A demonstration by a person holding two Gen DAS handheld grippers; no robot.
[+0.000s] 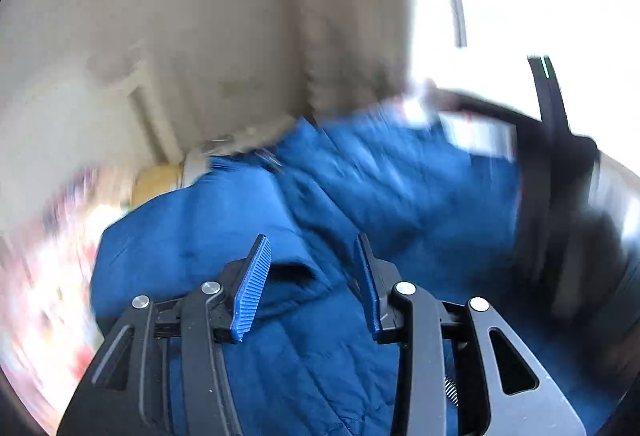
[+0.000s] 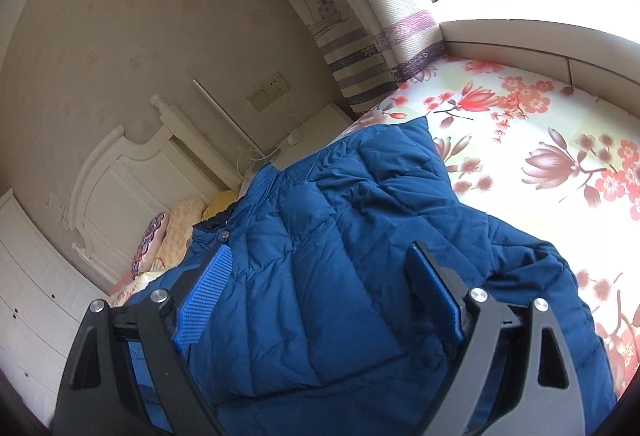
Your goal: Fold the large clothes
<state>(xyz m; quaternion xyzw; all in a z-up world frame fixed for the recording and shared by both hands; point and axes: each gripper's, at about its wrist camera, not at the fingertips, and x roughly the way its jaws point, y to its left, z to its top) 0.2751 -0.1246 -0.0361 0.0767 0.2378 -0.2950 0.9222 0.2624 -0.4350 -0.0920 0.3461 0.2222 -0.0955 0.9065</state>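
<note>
The left tool point(image 1: 310, 286) is hovering over the blue jacket point(image 2: 340, 256), its pads parted a little with nothing gripped between them, though that view is smeared with blur. The jacket is lying spread across the floral bed point(image 2: 540, 124), collar toward the headboard point(image 2: 132, 172). The right tool point(image 2: 320, 300) is sitting wide open just above the quilted fabric, holding nothing.
</note>
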